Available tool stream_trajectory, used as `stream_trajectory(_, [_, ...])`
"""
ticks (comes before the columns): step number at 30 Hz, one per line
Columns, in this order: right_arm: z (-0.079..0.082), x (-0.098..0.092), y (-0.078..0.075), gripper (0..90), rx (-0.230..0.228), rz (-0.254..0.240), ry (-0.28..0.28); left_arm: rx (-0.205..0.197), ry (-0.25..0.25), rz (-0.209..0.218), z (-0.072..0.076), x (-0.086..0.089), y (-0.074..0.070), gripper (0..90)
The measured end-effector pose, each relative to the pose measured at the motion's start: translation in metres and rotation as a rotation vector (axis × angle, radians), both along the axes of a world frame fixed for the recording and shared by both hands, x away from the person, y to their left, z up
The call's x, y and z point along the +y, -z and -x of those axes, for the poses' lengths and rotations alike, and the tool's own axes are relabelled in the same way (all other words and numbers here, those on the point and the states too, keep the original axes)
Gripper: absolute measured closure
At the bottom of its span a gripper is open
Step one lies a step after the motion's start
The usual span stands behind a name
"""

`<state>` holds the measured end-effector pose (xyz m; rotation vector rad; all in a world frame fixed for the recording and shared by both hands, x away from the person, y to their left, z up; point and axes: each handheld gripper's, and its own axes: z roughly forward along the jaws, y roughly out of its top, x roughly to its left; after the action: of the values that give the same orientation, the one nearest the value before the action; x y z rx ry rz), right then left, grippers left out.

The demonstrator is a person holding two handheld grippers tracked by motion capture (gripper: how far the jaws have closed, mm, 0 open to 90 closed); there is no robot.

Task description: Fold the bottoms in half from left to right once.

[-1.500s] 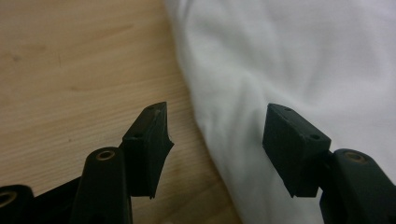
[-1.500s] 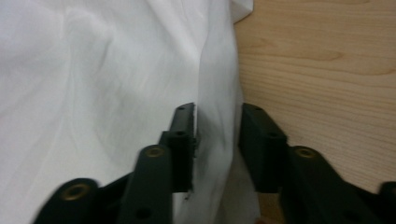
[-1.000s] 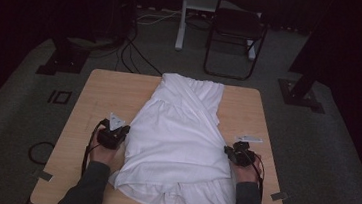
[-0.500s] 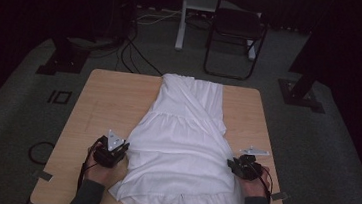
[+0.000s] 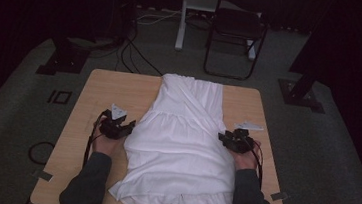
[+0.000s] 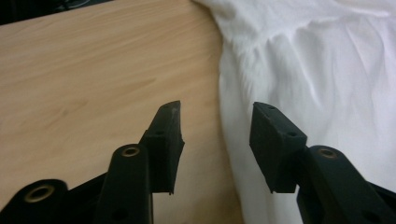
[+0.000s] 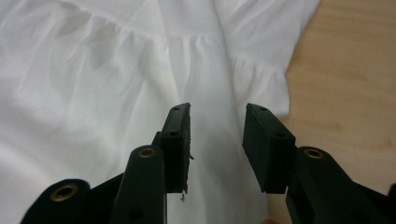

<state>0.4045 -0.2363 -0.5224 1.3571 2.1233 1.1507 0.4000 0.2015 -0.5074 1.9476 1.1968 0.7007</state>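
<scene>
A white dress (image 5: 179, 147) lies flat along the wooden table (image 5: 100, 89), bodice at the far end and ruffled hem at the near edge. My left gripper (image 5: 127, 125) sits at the dress's left edge, level with the waist seam. Its jaws have just been opening; in the left gripper view (image 6: 217, 109) they stand apart over the cloth's edge (image 6: 243, 140), gripping nothing. My right gripper (image 5: 222, 136) is at the right edge. Its jaws have also just been opening and hover open over the gathered fabric (image 7: 140, 84) in the right gripper view (image 7: 218, 109).
Bare wood shows on both sides of the dress. A grey three-cornered plate (image 5: 248, 125) tops the right gripper. Beyond the table stand a folding chair (image 5: 236, 32), a white stand (image 5: 182, 16) and floor cables (image 5: 129, 47). Dark stand feet (image 5: 62, 60) flank the table.
Both grippers drew back toward the near edge along the dress's sides, then moved forward again to the waist. Their jaws went from shut to open, letting go of the cloth.
</scene>
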Motion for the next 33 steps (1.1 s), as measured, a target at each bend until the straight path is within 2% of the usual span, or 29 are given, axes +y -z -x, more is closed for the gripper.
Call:
stream_trajectory(1, [-0.005,0.002,0.0,61.7,-0.004,0.004,0.002,0.007,0.004,-0.004,-0.005,-0.002,-0.001,51.7])
stream_trajectory(3, [-0.015,0.006,0.0,61.3,-0.007,0.0,0.005,0.006,0.009,0.018,-0.016,-0.004,0.0,51.2])
stream_trajectory(5, [-0.024,0.01,0.0,60.7,-0.007,-0.001,0.011,0.028,0.013,0.044,-0.027,-0.005,0.004,48.9])
stream_trajectory(6, [-0.029,0.011,0.001,60.7,-0.008,0.001,0.014,0.041,0.017,0.067,-0.032,-0.005,0.007,48.6])
stream_trajectory(8, [-0.039,0.014,0.002,60.5,-0.001,0.0,0.022,0.07,0.031,0.139,-0.041,-0.002,0.014,44.1])
stream_trajectory(11, [-0.051,0.018,0.004,60.5,0.013,-0.007,0.026,0.099,0.031,0.181,-0.048,-0.003,0.023,38.5])
stream_trajectory(13, [-0.057,0.022,0.005,58.8,0.018,-0.005,0.019,0.116,0.046,0.184,-0.051,-0.006,0.027,36.2])
stream_trajectory(16, [-0.067,0.028,0.008,55.1,0.038,0.006,0.024,0.149,0.072,0.165,-0.055,-0.014,0.033,35.0])
stream_trajectory(19, [-0.072,0.032,0.011,54.0,0.046,0.002,0.016,0.18,0.071,0.155,-0.059,-0.019,0.039,35.5])
stream_trajectory(21, [-0.072,0.033,0.012,54.6,0.05,-0.001,0.013,0.194,0.071,0.15,-0.061,-0.02,0.041,41.2])
stream_trajectory(22, [-0.073,0.034,0.014,57.9,0.053,0.001,0.009,0.205,0.077,0.144,-0.062,-0.021,0.044,41.2])
stream_trajectory(23, [-0.074,0.035,0.017,70.9,0.073,0.004,0.001,0.211,0.083,0.151,-0.062,-0.022,0.044,51.7])
stream_trajectory(24, [-0.074,0.036,0.018,78.2,0.076,0.011,0.003,0.221,0.098,0.145,-0.062,-0.022,0.043,59.4])
stream_trajectory(25, [-0.074,0.036,0.018,87.9,0.072,0.025,0.011,0.217,0.101,0.108,-0.061,-0.024,0.042,72.9])
stream_trajectory(27, [-0.072,0.035,0.017,89.6,0.067,0.03,0.032,0.213,0.101,0.098,-0.061,-0.025,0.041,87.8])
stream_trajectory(28, [-0.071,0.034,0.016,89.9,0.057,0.03,0.039,0.199,0.097,0.094,-0.058,-0.024,0.037,87.8])
stream_trajectory(29, [-0.068,0.029,0.012,89.9,0.023,0.032,0.075,0.184,0.094,0.083,-0.056,-0.024,0.035,89.2])
stream_trajectory(30, [-0.067,0.026,0.011,89.9,0.008,0.031,0.093,0.167,0.087,0.073,-0.054,-0.024,0.033,89.4])
stream_trajectory(33, [-0.062,0.015,0.009,89.7,-0.017,0.004,0.151,0.108,0.062,0.077,-0.042,-0.017,0.023,89.7])
